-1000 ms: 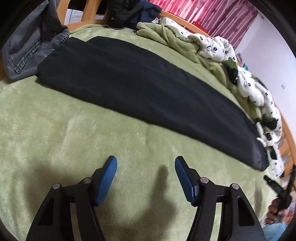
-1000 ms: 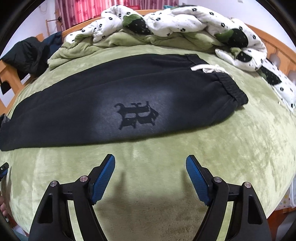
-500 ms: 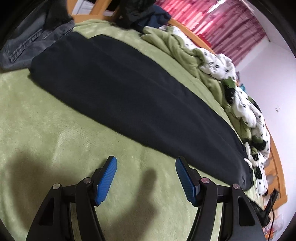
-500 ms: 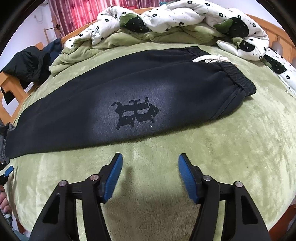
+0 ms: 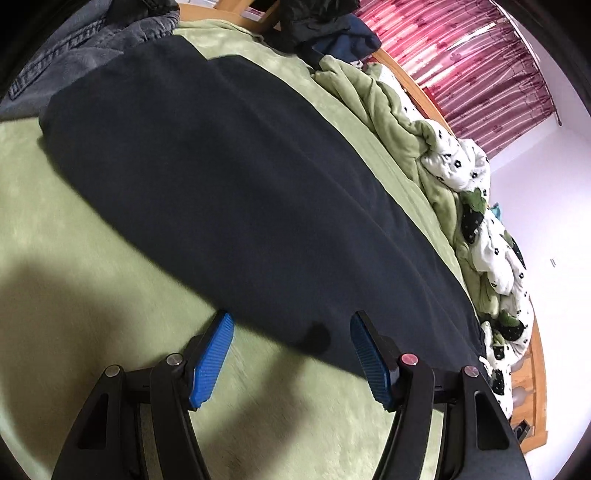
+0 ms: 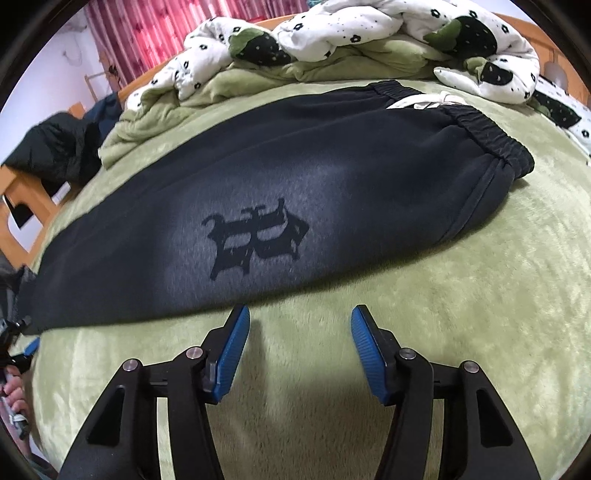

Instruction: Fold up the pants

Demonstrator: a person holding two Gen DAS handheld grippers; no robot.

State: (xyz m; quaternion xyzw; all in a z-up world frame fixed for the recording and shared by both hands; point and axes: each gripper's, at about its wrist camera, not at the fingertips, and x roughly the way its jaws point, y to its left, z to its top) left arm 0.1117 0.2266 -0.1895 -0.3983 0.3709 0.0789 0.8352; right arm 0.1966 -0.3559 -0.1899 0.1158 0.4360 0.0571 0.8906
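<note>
Black sweatpants point(image 6: 258, 206) flat across green plush bed point(image 6: 461, 314), waistband point(image 6: 491, 136) toward patterned duvet point(image 6: 369, 29). Left claw point(image 5: 291, 328) wide open, empty, tips over near pant edge. Right claw point(image 6: 299, 321) wide open, empty, just short of hem-side edge.

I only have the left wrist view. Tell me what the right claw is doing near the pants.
Observer: The right claw is open, above the green blanket, just short of the near edge of the black pants.
Operator: Report which end of the pants it faces.
Observer: The upper end: the elastic waistband lies to its right, with a white drawstring showing.
Operator: Name any marking there.
Observer: A dark printed emblem sits on a faded grey patch, straight ahead of the claw.
</note>
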